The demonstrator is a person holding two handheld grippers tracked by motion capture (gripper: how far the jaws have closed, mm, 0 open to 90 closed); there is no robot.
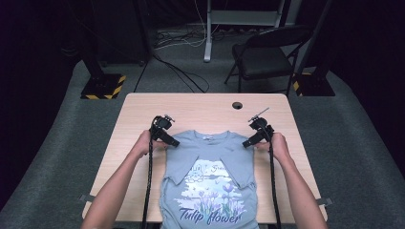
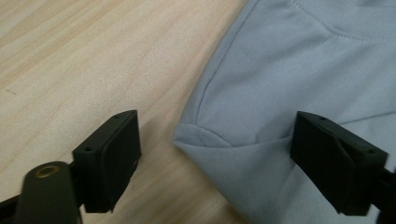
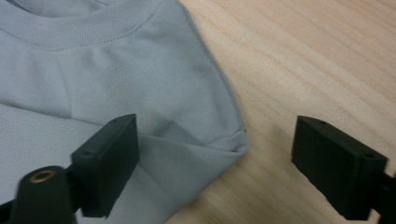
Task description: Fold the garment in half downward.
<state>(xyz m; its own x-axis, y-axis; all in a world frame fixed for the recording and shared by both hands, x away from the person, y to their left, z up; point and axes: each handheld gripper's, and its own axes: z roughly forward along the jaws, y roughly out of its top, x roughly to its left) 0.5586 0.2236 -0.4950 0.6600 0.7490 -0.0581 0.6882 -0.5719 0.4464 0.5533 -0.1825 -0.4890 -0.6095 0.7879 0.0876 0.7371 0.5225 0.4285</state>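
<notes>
The worktop is bare wood behind and on both sides of the T-shirt, so a gripper passes freely there. A small cable hole lies near the far edge.

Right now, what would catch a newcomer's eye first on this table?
The pale blue cotton T-shirt with a tulip print, lying face up at the near middle of the light wooden table, both sleeves folded in over its chest. Then the two black grippers, left gripper and right gripper, each with open fingers straddling a folded shoulder corner.
</notes>
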